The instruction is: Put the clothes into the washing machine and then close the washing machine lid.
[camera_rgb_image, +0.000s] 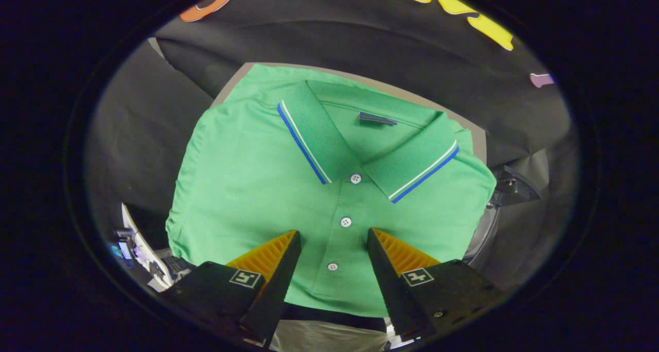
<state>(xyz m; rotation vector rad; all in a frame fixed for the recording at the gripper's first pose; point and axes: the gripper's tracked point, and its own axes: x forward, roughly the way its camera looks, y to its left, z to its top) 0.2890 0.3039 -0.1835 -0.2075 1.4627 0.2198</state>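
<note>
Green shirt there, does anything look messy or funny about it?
Nothing stands out. The green shirt lies neatly folded, collar flat and buttons done up. The tongs hang open above its lower front, either side of the buttons, not gripping it.

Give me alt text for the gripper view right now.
A folded green polo shirt lies flat just ahead of the open gripper, its button placket running between the spread jaws. Neither jaw touches the fabric yet.

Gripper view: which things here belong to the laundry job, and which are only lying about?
For the job:
- folded green polo shirt
- gripper, open, fingers over the shirt's button placket

Lying about:
- grey surface under the shirt
- white equipment beside the shirt
</note>
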